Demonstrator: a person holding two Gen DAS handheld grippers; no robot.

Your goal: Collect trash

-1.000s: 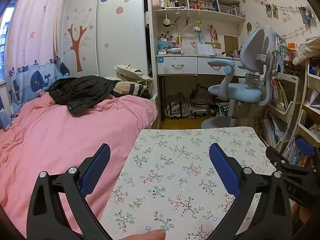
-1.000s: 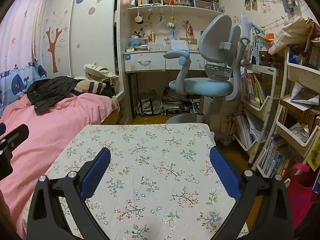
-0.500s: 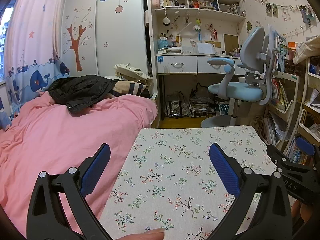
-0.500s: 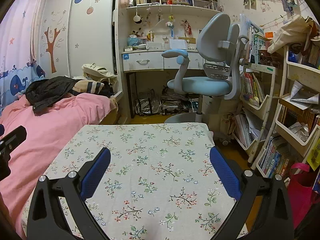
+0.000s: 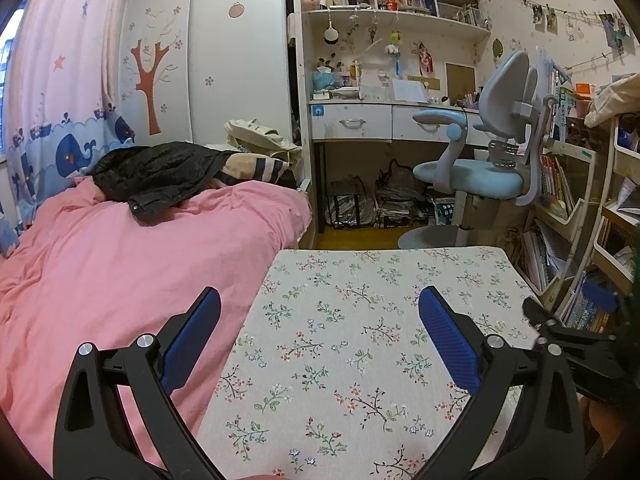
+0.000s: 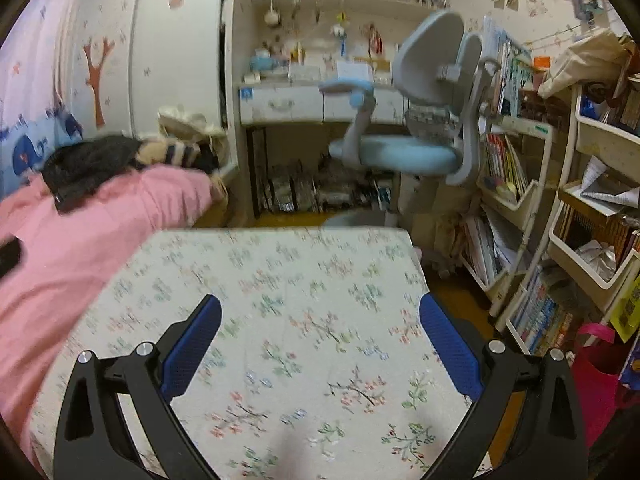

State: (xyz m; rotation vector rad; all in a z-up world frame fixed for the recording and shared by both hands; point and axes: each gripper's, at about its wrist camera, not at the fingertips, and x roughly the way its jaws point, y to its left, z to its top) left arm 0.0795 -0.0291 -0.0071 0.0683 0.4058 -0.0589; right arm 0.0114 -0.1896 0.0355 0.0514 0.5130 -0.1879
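Note:
My left gripper (image 5: 318,312) hangs open above a table with a floral cloth (image 5: 360,312), nothing between its blue pads. Open too, my right gripper (image 6: 320,316) hovers over the same floral table (image 6: 288,280) with an empty gap. The right gripper also shows as a black shape at the right edge of the left wrist view (image 5: 576,332). No trash shows on the cloth. Crumpled paper (image 6: 598,256) lies in a white shelf bin to the right.
A bed with a pink cover (image 5: 120,248) adjoins the table's left side, with a black jacket (image 5: 156,172) on it. Beyond the table stand a blue-grey desk chair (image 5: 480,164) and a white desk (image 5: 360,120). White racks of books (image 6: 520,208) and a pink bag (image 6: 600,380) line the right.
The right wrist view has gone blurred and shifted; the right gripper is moving, the scene sliding slightly right and down. The left gripper has barely moved. Both stay open.

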